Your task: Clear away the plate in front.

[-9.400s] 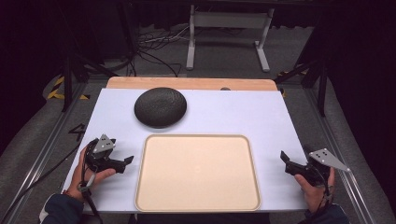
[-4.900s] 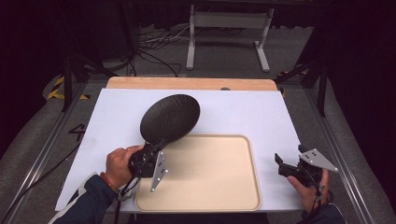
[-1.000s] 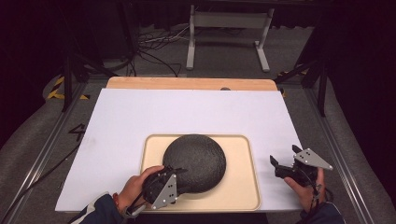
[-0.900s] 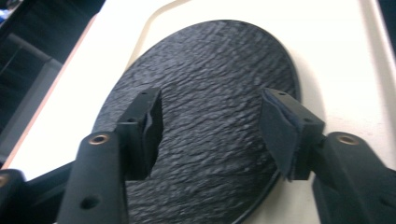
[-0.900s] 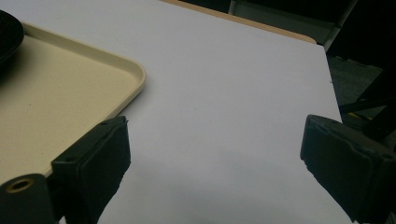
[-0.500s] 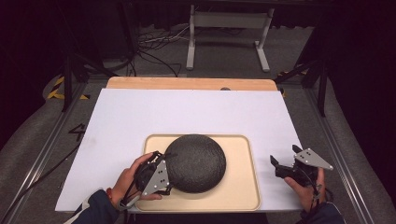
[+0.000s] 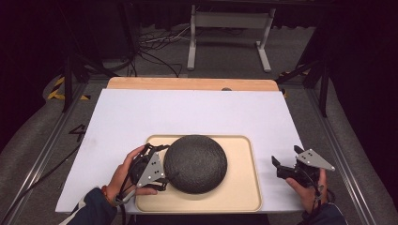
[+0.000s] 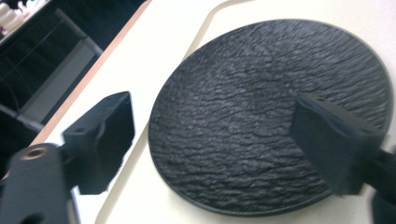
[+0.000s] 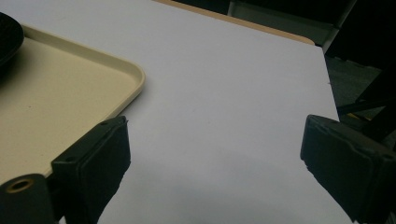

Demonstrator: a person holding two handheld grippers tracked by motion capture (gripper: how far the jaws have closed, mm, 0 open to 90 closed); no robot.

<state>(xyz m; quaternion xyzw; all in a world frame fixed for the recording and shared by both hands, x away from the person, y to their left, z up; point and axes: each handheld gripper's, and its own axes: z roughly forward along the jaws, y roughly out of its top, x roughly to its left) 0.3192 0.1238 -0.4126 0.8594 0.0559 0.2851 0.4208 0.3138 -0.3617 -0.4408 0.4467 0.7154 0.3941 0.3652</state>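
A round black plate with a rough rippled surface lies dome-up on the beige tray, left of the tray's middle. My left gripper sits at the plate's left edge, held by a hand. In the left gripper view the plate lies between and beyond the spread jaws, and my left gripper is open with neither pad touching it. My right gripper hovers over the white table to the right of the tray. It is open with nothing between its fingers.
The tray's rounded far right corner lies just left of the right gripper. A white sheet covers the table, with a wooden strip along the far edge. Metal stand legs and cables lie on the floor beyond.
The left gripper has swung from the plate's front-left edge round to its left side and now stands open. The plate lies still on the tray. The right gripper has not moved.
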